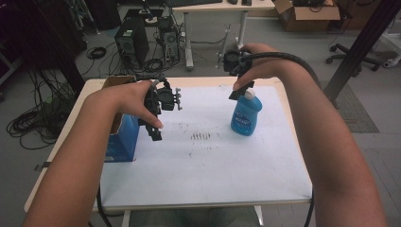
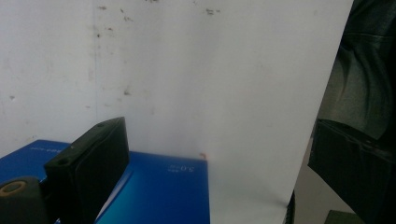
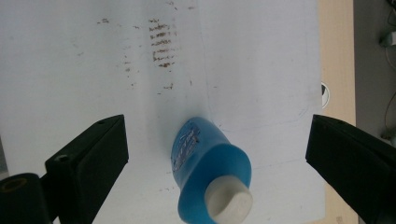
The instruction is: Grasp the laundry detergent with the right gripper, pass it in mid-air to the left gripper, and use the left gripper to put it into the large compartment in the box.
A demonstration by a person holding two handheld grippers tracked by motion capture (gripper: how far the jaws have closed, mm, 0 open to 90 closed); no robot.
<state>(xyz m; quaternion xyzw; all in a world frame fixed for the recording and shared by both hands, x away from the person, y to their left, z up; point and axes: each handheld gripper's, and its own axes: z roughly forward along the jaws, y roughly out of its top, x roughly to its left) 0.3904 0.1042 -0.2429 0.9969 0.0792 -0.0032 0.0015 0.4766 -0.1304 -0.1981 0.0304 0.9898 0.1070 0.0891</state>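
Note:
A blue bottle (image 1: 246, 115) with a white cap (image 1: 250, 94) stands upright on the white sheet at the right. My right gripper (image 1: 238, 90) hovers just above the cap. In the right gripper view its jaws stand wide apart on either side of the bottle (image 3: 205, 161), well clear of it, with the cap (image 3: 229, 200) below. My left gripper (image 1: 155, 127) hangs at the left, over the right edge of a blue box (image 1: 124, 139). In the left gripper view its jaws are wide open, with the box top (image 2: 159, 191) beneath and nothing gripped.
The white sheet (image 1: 203, 165) covers most of the table and has dark smudges (image 1: 201, 136) at its middle. The box's brown flaps (image 1: 117, 82) are open near the table's left edge. Computer towers (image 1: 132, 42) and cables (image 1: 28, 123) lie on the floor beyond.

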